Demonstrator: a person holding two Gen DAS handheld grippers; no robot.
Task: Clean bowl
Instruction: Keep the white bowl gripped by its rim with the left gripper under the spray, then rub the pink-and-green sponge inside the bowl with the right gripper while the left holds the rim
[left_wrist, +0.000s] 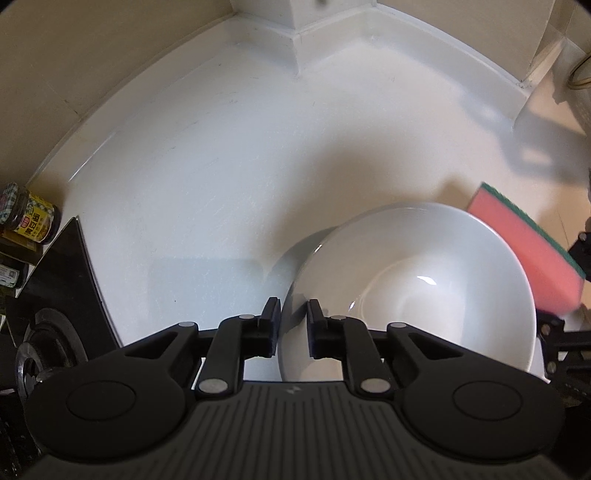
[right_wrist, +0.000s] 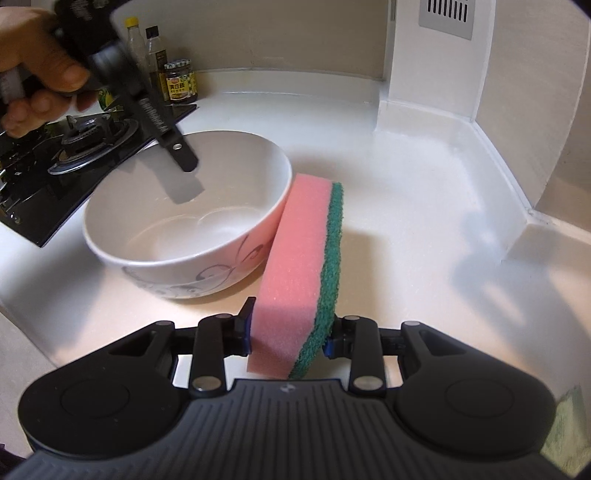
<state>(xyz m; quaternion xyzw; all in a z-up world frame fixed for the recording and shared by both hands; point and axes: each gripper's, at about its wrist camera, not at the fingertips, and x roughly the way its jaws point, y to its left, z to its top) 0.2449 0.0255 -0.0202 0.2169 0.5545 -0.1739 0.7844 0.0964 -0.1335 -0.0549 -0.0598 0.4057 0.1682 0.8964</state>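
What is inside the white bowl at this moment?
The bowl holds no food or water that I can see; its inside is bare and glossy. One finger of the left gripper reaches over its rim. The sponge stays outside, beside the wall. The near inner wall is hidden.

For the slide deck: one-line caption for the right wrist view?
Right claw grips pink-and-green sponge beside white bowl; left claw reaches over the bowl's rim.

White bowl (right_wrist: 184, 221) (grey swirls outside); pink-and-green sponge (right_wrist: 299, 273).
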